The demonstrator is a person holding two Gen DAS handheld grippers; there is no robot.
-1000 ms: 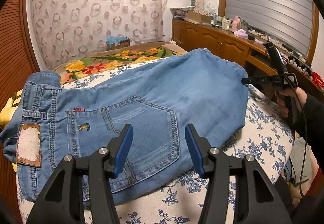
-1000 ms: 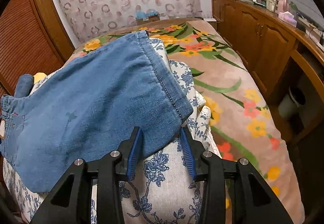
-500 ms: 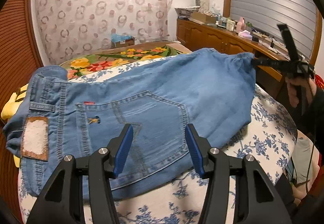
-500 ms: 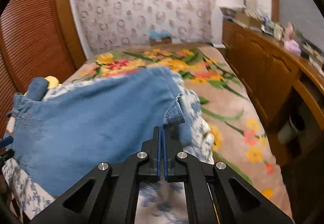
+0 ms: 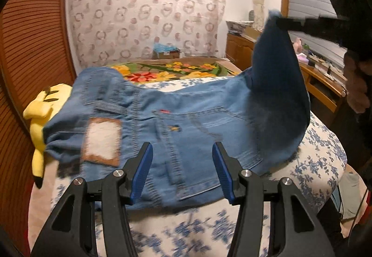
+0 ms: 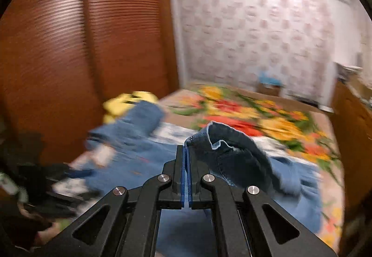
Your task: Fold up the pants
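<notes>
Pants (image 6: 234, 159) hem pinched in right gripper (image 6: 186, 148)

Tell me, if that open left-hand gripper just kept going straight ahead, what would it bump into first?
Most likely the jeans: the left gripper points slightly down at their back-pocket area, spread on the flowered cover. Exact depth is unclear.

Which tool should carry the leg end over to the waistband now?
Right. The right tool is shut on the hem, already lifted; the left tool is open, hovering over the jeans.
</notes>
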